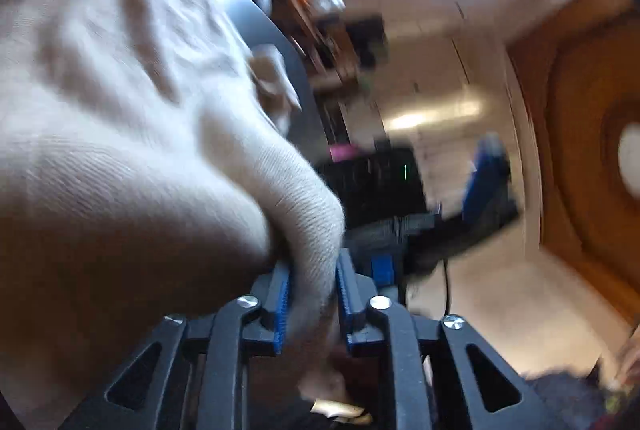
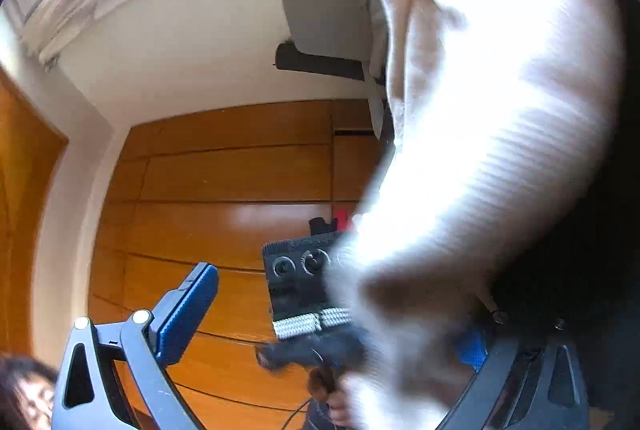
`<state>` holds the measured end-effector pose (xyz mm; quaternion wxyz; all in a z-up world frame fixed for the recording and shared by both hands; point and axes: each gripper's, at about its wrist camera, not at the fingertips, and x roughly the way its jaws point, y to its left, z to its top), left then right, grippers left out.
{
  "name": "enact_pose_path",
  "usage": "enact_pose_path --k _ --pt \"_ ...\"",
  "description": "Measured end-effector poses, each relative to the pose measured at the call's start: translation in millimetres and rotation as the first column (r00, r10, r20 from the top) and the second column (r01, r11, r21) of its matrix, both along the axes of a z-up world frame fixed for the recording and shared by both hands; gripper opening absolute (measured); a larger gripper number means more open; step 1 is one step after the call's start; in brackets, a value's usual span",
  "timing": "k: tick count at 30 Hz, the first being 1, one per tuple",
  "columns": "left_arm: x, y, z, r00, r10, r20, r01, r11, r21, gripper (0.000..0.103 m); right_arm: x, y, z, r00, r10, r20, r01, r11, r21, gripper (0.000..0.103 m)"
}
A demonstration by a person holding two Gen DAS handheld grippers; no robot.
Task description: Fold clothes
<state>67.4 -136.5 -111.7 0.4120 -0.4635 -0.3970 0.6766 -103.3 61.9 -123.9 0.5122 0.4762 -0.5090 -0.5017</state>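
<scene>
One beige garment [image 1: 132, 134] is raised off any surface, filling the left-wrist view from 9 to 12 o'clock. The left gripper [image 1: 312, 294] fingers are clamped on a bunched fold, so that it hangs free. The right gripper [image 2: 332, 322] fingers are spread wide, with cloth draped past the 3 o'clock pad.

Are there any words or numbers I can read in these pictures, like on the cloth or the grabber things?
None can be read.
Beige garment: no print or label showing.
Cluttered shelf: too blurred to read anything.
Dark device with a green light: no legible text.
Left gripper, seen from the right wrist: only screws and ribbed pads, no lettering.
Red shape behind it: partly hidden, unreadable.
</scene>
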Motion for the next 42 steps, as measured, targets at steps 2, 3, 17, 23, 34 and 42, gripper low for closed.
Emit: enact_pose_path --k 2,3,17,23,34,42 --pt "6 18 2 0.998 -0.066 -0.020 0.065 0.996 -0.062 0.027 5 25 5 0.999 -0.038 -0.005 0.038 0.999 0.013 0.103" --pt "9 28 3 0.995 -0.099 -0.028 0.096 0.991 -0.093 0.027 9 43 7 0.997 -0.076 0.001 0.076 0.997 0.002 0.103" --pt "6 -21 -24 0.996 0.087 -0.013 -0.085 0.910 -0.406 0.032 32 198 60 0.896 -0.382 -0.226 0.436 0.661 0.611 0.103" --pt "19 -37 -29 0.993 0.119 0.003 -0.107 0.900 -0.423 0.030 45 229 94 0.774 -0.403 -0.488 0.617 0.311 0.723 0.103" --pt "30 -64 -19 0.981 0.179 -0.071 -0.181 0.729 -0.660 0.014 6 73 -15 0.961 0.089 -0.261 0.170 0.555 0.815 0.103" --pt "22 -169 -2 0.918 0.370 -0.141 -0.333 0.531 -0.779 0.002 -7 -9 -31 0.939 0.200 -0.280 0.077 0.671 0.738 0.103"
